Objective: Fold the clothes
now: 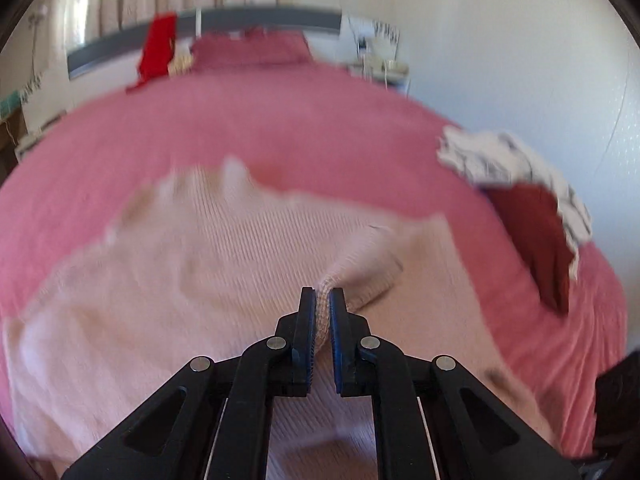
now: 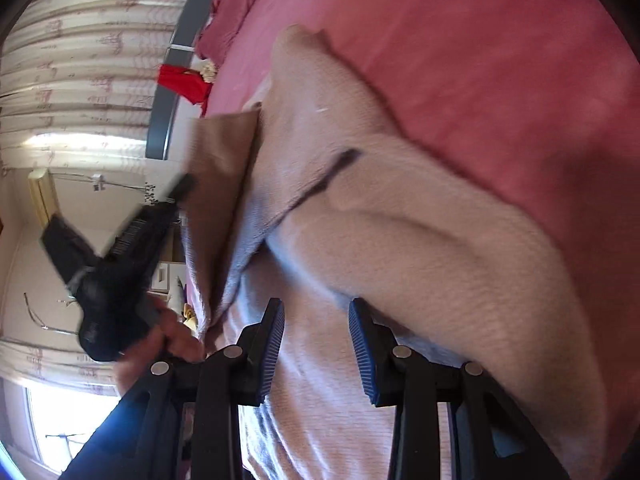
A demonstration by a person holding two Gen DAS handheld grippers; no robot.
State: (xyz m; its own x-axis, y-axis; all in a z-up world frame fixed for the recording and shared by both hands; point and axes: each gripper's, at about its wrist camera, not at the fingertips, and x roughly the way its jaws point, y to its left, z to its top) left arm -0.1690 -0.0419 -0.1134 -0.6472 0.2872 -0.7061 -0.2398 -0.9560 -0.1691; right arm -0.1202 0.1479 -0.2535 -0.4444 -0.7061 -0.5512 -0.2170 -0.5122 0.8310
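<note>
The left gripper (image 1: 322,294) pinches a ribbed fold, perhaps a cuff, of the pale pink knit sweater (image 1: 168,264), which sprawls across the lower half of the frame on the pink bedspread (image 1: 280,120). The right gripper (image 2: 316,312) hangs over the sweater, jaws spread and holding nothing. At right edge lies a dark red garment (image 1: 540,240).

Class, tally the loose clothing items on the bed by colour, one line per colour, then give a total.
Pale pink ribbed knit sweater, pinched in the left gripper: 1
Bright red garment by the headboard: 1
Dark red garment: 1
White patterned garment: 1
Total: 4
</note>
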